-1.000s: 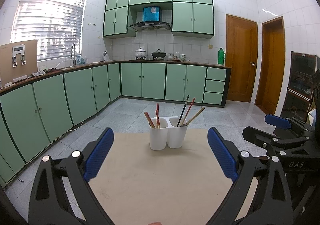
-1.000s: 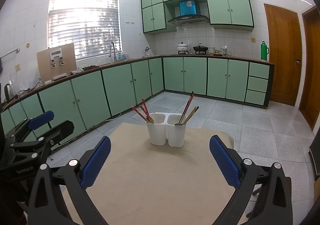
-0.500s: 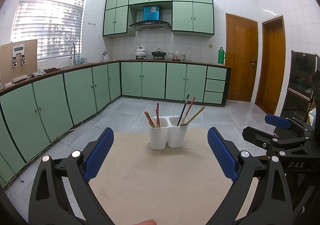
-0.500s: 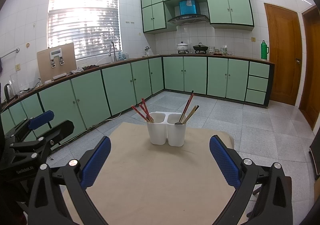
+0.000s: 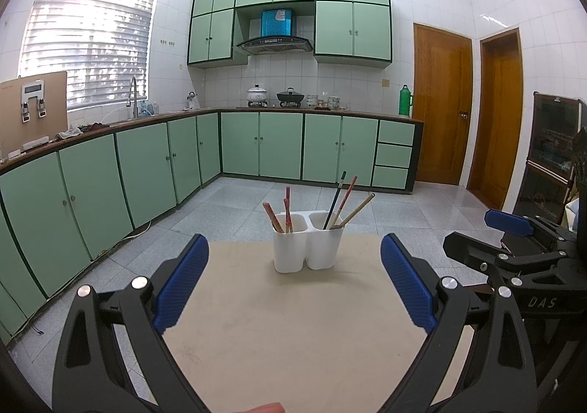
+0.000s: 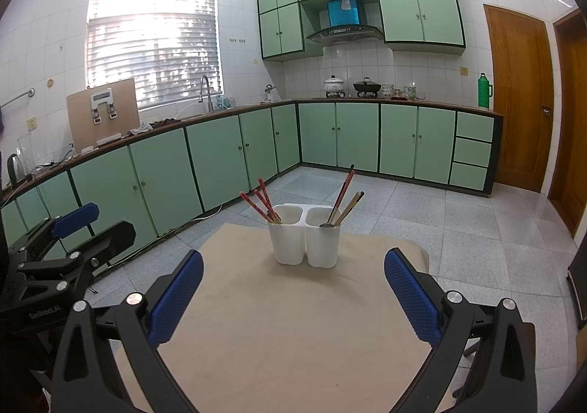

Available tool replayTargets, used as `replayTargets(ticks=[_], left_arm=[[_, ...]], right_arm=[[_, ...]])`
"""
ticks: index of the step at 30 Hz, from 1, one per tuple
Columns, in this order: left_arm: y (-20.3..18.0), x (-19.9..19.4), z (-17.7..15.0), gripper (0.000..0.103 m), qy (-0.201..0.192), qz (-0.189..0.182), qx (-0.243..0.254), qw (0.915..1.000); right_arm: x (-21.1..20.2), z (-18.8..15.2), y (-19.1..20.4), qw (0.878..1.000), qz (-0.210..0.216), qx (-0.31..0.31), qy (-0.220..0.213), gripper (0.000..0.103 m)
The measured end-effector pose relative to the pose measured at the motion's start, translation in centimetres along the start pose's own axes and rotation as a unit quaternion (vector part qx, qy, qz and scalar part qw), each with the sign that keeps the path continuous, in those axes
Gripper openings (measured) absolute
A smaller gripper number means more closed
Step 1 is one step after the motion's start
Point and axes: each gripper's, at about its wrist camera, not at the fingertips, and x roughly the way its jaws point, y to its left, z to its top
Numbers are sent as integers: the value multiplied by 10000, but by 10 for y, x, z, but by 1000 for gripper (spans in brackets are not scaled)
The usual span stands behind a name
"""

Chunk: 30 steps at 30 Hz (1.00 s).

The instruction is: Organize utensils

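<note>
Right wrist view alone: spoon bowl [image 6: 325, 225] in holder [image 6: 303, 243] (both tongs wide, empty).

White twin-cup holder [image 5: 307, 245] upright on table, chopsticks [image 5: 345, 205] inside

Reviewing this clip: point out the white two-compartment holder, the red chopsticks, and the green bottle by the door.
white holder [image 6: 290, 248]: right wrist view, front wall of left compartment.
red chopsticks [image 6: 256, 204]: right wrist view, shafts above the left compartment.
green bottle [image 5: 404, 101]: left wrist view, body.
</note>
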Motion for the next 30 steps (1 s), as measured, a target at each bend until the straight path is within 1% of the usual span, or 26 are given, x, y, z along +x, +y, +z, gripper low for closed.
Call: replayTargets(ticks=[30], left_arm=[[-2, 6, -1, 92, 105, -36, -42, 9999]], right_arm=[[4, -8, -5, 10000, -18, 19, 56, 97]])
